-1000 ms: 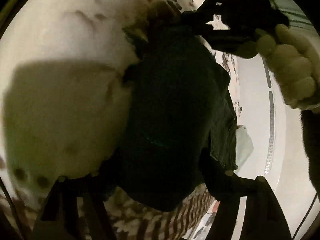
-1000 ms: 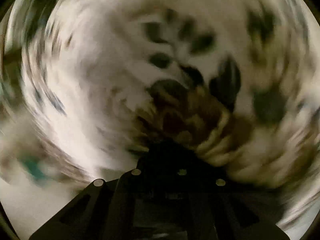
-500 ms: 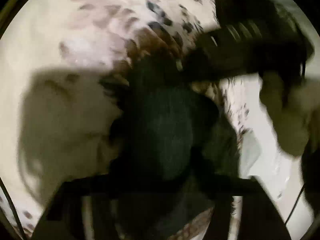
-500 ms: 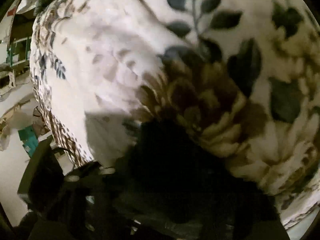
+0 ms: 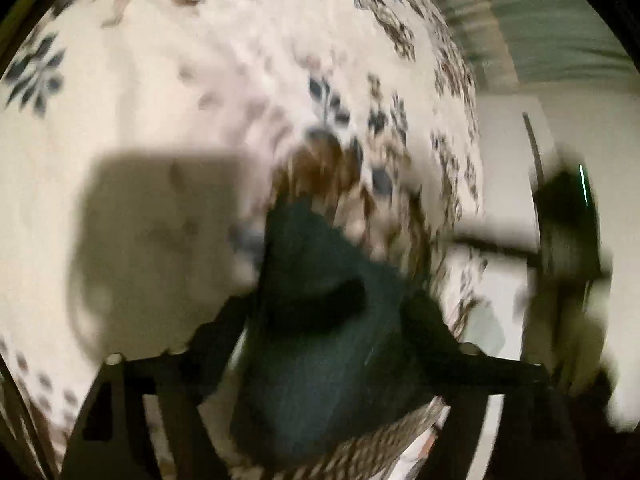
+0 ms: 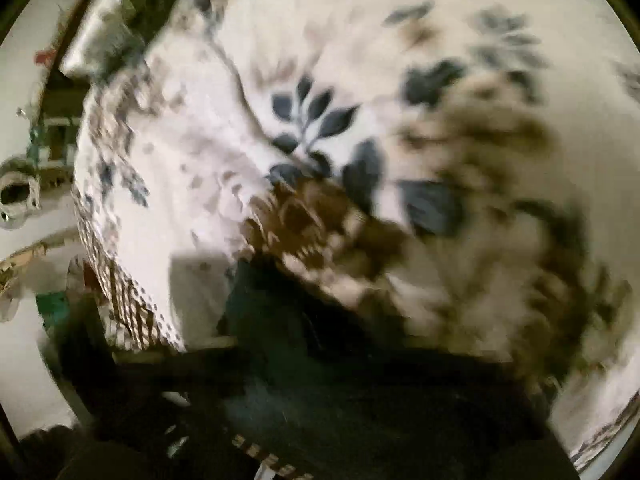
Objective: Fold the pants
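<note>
We are letting go of the dark blue-green folded pants point(image 5: 320, 344), now lying bunched on the white floral-print bedspread point(image 5: 168, 92) near its patterned edge. Both tongs have just been opening: our left tongs point(image 5: 324, 364) are standing wide astride the cloth, our right tongs point(image 6: 332, 364) wide above it, gripping nothing, suggesting this fold is finishing.

The pants point(image 5: 320, 344) are lying bunched on the bedspread point(image 5: 168, 92), near its edge — the bedspread is spreading away beyond them and to the left in the left wrist view. In the right wrist view the pants point(image 6: 280, 320) are sitting low in the frame, with the bedspread point(image 6: 500, 120) stretching above and to the right — the floor point(image 6: 36, 364) is lying off to the left, below the bed's edge.
</note>
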Motion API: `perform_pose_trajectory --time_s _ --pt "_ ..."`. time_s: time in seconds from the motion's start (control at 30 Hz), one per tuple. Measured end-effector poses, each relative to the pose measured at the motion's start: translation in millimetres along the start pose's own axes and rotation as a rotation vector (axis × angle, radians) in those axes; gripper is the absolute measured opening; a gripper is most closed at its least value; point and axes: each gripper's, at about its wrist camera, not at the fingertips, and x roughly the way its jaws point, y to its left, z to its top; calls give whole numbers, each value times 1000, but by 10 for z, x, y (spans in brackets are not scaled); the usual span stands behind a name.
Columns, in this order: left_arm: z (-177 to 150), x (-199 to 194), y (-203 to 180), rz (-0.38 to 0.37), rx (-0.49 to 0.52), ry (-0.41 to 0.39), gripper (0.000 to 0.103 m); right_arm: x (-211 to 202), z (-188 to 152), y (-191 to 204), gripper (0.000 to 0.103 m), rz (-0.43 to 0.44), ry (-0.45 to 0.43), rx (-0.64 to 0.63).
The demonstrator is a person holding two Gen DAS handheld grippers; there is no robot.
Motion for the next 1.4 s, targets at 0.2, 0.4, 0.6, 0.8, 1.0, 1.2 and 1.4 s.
perform_pose_trajectory --time_s 0.2,0.4,0.6,0.8,1.0,1.2,1.4 --pt "518 726 69 50 -12 204 67 -173 -1278 -819 78 67 -98 379" --pt "575 920 60 131 68 244 46 280 -2264 -1468 0 69 -107 631" --pt "503 679 -262 172 127 209 65 124 -2389 -1691 24 268 -168 647" --pt "200 385 -214 99 157 148 103 204 -2448 -1842 96 337 -222 635" --pt "-136 984 -20 58 69 323 103 1050 -2208 -1906 97 594 -138 564" --pt "-162 1026 -255 73 178 303 77 1088 -2041 -1763 97 625 -154 429" --pt "-201 556 -498 53 211 273 44 724 -2144 -1665 39 576 -222 455"
